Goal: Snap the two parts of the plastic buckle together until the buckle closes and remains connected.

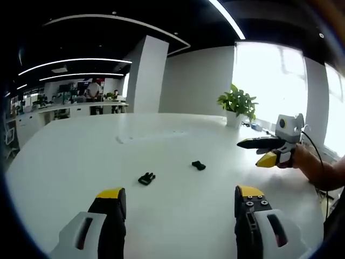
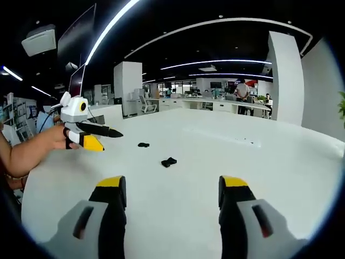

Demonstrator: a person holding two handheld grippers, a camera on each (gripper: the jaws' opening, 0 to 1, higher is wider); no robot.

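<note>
Black plastic buckle parts are lying apart on the white table (image 1: 64,162): one part (image 1: 146,178) nearer, the other part (image 1: 199,165) farther. The left gripper (image 1: 180,197) and right gripper (image 2: 172,186) are hovering above, fingers wide, holding nothing.

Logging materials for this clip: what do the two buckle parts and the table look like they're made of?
Buckle parts: apparently black plastic, dull, no glints visible; too small for detail. Table: smooth white top, probably laminate, with soft window glare.
</note>
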